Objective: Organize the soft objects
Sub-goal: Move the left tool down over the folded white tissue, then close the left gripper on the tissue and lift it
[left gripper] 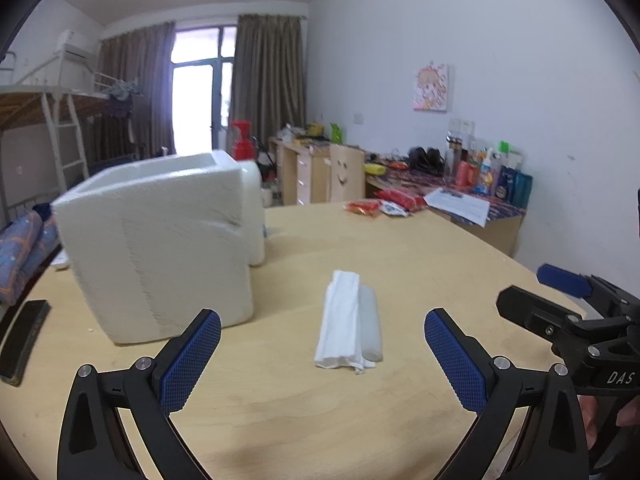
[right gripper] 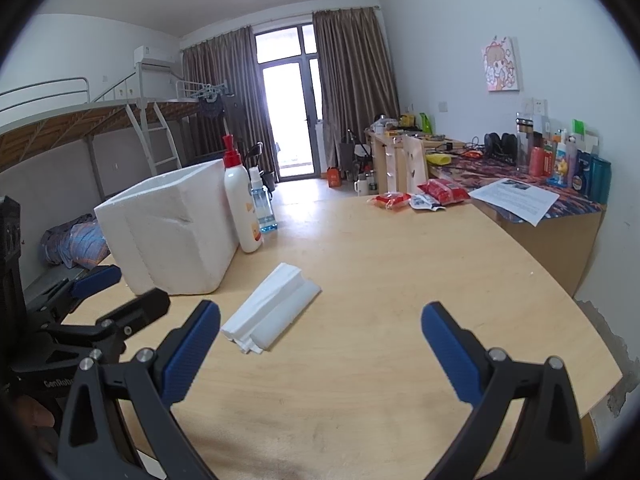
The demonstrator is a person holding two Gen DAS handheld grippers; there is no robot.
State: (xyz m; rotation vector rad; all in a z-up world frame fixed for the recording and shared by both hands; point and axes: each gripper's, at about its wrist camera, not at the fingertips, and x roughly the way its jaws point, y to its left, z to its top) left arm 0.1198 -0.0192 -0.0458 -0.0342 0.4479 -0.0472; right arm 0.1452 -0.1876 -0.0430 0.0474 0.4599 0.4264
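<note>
On the bench, the foam box hides most of the white bottle in the left wrist view. Folded tissue lies flat beside the box, apart from it. Left claw and right claw both stand wide open, holding and touching nothing.

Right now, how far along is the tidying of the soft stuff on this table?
Nothing looks done yet. The folded white tissue stack lies flat on the wooden table, beside the white foam box, not in it. Nothing is in hand: the left tool and the right tool are both open and empty, short of the stack. Grasping it and putting it away remain.
</note>
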